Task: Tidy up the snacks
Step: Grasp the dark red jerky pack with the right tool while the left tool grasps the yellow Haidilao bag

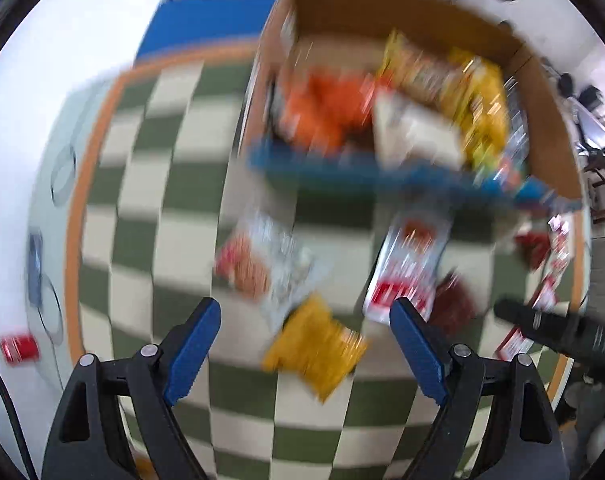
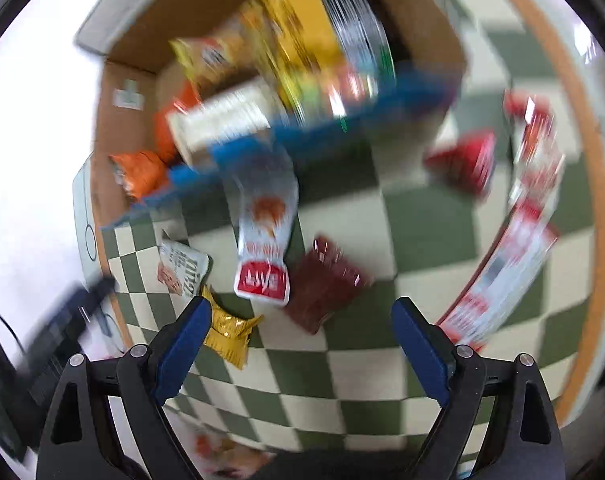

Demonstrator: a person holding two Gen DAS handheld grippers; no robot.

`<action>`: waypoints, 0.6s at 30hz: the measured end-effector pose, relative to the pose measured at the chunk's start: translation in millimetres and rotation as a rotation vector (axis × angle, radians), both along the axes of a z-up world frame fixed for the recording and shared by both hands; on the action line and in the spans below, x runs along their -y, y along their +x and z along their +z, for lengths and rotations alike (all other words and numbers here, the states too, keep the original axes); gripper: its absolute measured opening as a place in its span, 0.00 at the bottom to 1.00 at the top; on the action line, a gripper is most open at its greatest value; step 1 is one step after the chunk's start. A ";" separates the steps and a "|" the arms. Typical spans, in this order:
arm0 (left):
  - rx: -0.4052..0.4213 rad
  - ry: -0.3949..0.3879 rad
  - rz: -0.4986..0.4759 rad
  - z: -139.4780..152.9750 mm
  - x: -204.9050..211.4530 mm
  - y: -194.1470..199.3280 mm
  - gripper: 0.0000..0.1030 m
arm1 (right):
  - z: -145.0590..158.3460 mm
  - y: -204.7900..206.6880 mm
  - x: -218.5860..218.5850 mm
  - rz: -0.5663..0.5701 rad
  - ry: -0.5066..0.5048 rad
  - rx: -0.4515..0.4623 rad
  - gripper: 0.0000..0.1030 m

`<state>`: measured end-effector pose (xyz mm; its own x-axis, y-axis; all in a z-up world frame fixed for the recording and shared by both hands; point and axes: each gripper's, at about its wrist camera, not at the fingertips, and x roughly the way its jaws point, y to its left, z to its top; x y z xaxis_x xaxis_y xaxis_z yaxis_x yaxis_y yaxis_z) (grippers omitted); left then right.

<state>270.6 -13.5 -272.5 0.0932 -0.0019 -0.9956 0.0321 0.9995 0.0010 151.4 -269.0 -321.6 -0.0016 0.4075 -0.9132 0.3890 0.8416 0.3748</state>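
Both views are motion-blurred. A cardboard box [image 1: 542, 92] with a blue front edge holds orange, yellow and white snack bags; it also shows in the right wrist view [image 2: 118, 152]. Loose packets lie on the checkered cloth: a yellow packet [image 1: 316, 350] [image 2: 226, 330], a silver-and-red bag [image 1: 270, 266] [image 2: 180, 268], a white-and-red pouch [image 1: 408, 266] [image 2: 264, 240] and a dark red packet [image 1: 452, 298] [image 2: 322, 282]. My left gripper [image 1: 306, 354] is open and empty above the yellow packet. My right gripper [image 2: 298, 348] is open and empty just short of the dark red packet.
The green-and-cream checkered cloth [image 1: 174, 184] has an orange border. More red-and-white packets lie at the right edge [image 2: 502, 276], with a red bag [image 2: 466, 160]. A small red item [image 1: 18, 348] sits on the white table at left. The other gripper's black body [image 1: 562, 326] shows at right.
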 end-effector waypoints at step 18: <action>-0.270 -0.220 0.333 -86.6 -56.9 -18.4 0.84 | -83.9 9.5 -43.1 -0.137 -0.173 -0.150 0.61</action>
<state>252.2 43.4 -359.1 -0.1369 -0.2292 -0.9637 -0.3196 0.9311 -0.1761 160.9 -225.9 -405.5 -0.0979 0.2513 -0.9630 0.5439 0.8238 0.1597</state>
